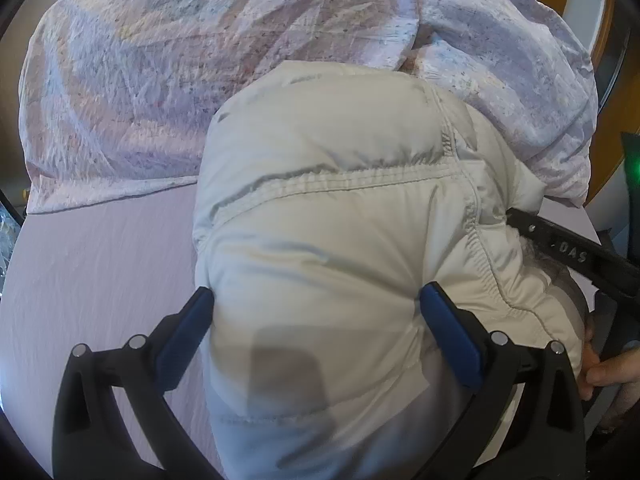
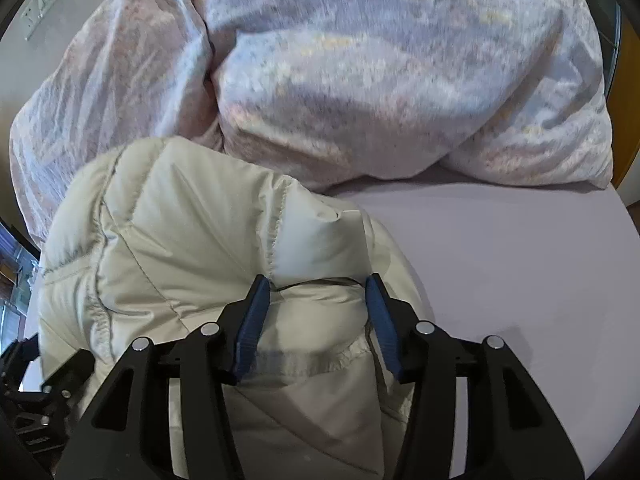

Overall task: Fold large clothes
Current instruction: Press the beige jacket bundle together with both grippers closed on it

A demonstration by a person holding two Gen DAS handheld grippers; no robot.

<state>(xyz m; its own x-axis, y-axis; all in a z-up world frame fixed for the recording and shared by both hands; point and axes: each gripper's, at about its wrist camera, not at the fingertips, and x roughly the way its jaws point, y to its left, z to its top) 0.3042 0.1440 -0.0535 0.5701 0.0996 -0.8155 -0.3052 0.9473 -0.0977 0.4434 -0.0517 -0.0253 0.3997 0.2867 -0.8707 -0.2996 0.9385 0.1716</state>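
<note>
A cream puffy down jacket (image 1: 340,208) lies bunched on the bed; it also shows in the right wrist view (image 2: 180,232). My left gripper (image 1: 316,300) is open, its blue fingers (image 1: 448,328) on either side of the jacket's bulk, pressing against it. My right gripper (image 2: 316,292) is open too, its blue fingers (image 2: 256,320) straddling a thick fold of the jacket near a seam. The right gripper's black body (image 1: 572,244) shows at the right edge of the left wrist view, tucked against the jacket's side.
A crumpled floral duvet (image 1: 180,60) is piled across the back of the bed, also in the right wrist view (image 2: 380,80). The lilac bedsheet (image 2: 520,260) lies beside the jacket. A hand (image 1: 604,372) holds the right gripper. A wooden frame (image 1: 604,32) stands at right.
</note>
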